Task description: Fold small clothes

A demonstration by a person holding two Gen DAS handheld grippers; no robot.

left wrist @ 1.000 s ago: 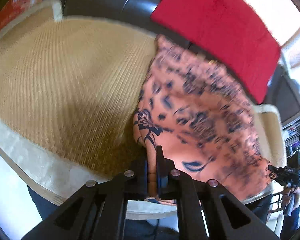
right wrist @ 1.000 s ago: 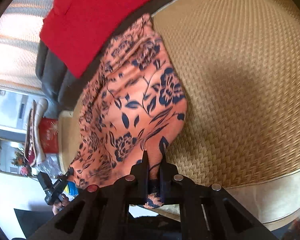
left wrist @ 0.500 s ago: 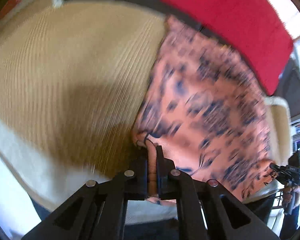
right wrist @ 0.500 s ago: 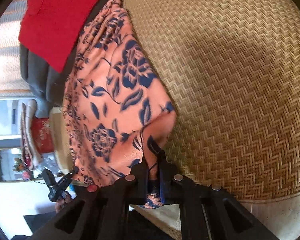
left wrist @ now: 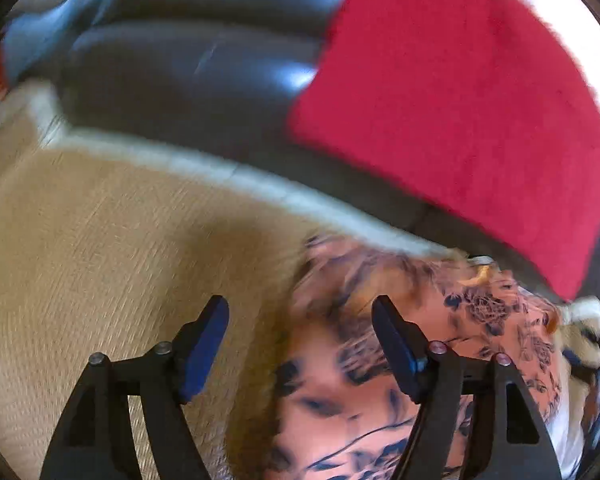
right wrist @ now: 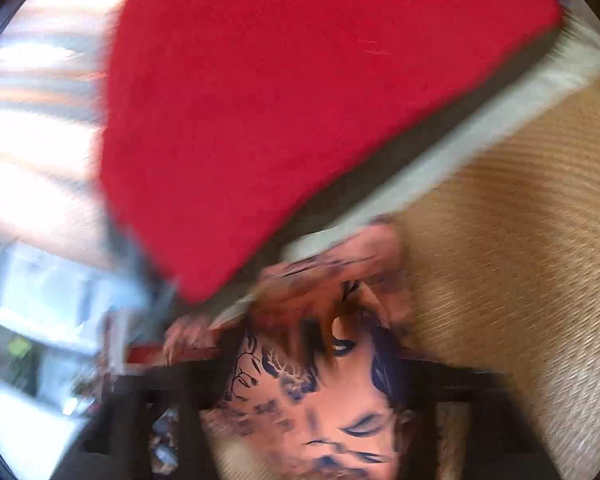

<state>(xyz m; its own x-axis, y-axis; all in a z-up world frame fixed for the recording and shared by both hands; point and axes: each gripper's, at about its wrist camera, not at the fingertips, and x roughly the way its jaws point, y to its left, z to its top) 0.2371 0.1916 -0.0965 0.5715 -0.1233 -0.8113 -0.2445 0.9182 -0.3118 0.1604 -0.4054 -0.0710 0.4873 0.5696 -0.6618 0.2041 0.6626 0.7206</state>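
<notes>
The orange garment with dark blue flowers (left wrist: 400,364) lies folded on the woven mat (left wrist: 100,264), close to the mat's far edge. My left gripper (left wrist: 300,332) hovers over its left edge with the jaws opening. The cloth sits under the right finger (left wrist: 392,344) and neither pad presses on it. In the right wrist view the picture is badly smeared. The garment (right wrist: 324,408) fills the gap of my right gripper (right wrist: 312,368), whose jaws are opening, and the dark fingers stand wide apart on either side of the cloth.
A red cushion (left wrist: 460,112) leans on the dark leather sofa back (left wrist: 180,68) just beyond the mat's pale border (left wrist: 228,172). The same red cushion (right wrist: 300,100) hangs close above the right gripper. Bare mat (right wrist: 520,260) spreads to the right.
Both grippers swept the garment's near edge toward the sofa back, doubling the cloth over. Their jaws, shut on the cloth before, now stand apart and the cloth is let go.
</notes>
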